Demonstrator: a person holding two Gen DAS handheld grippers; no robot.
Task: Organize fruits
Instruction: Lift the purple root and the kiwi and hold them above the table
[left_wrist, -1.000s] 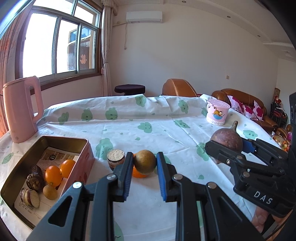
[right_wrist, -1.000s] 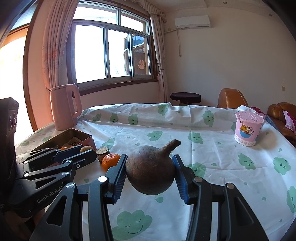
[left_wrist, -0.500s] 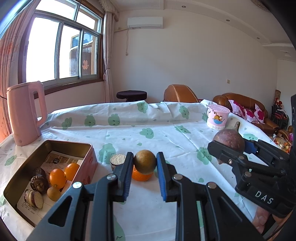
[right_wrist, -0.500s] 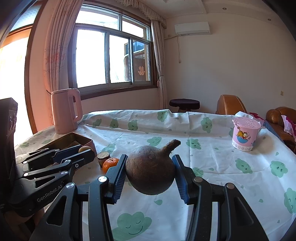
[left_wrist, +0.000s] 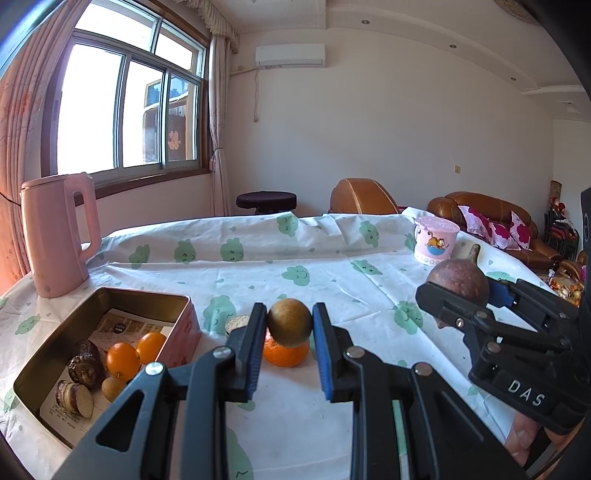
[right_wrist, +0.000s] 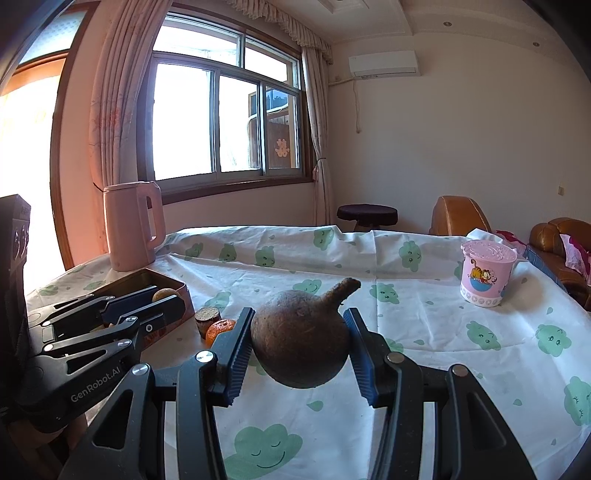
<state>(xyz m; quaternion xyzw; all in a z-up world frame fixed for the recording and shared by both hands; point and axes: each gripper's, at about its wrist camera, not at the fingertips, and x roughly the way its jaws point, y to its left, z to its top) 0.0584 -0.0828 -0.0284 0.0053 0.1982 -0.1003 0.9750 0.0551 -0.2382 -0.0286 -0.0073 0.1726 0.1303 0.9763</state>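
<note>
Room: a sunlit sitting room with a window, brown sofas and a surface (left_wrist: 332, 266) under a white cloth printed with green clouds.
Far left: a pink kettle (left_wrist: 59, 236) stands behind an open tin (left_wrist: 184, 314).
In the tin: two oranges (left_wrist: 123, 360), a small tan fruit and three dark brown pieces, one of them cut, already put away.
Left gripper (left_wrist: 290, 325): fingers closed on a small round brown fruit (left_wrist: 289, 322), held above the cloth just right of the tin.
On the cloth: one orange (left_wrist: 286, 356) and a cut brown piece (left_wrist: 236, 323) beside the tin, not yet put away.
Right gripper (right_wrist: 299, 341): fingers clamped on a large brown root (right_wrist: 301, 343) with a stub, held clear of the cloth.
Far right: a pink cartoon cup (right_wrist: 485, 277).
Progress: judged past halfway; two in hand, two waiting.
</note>
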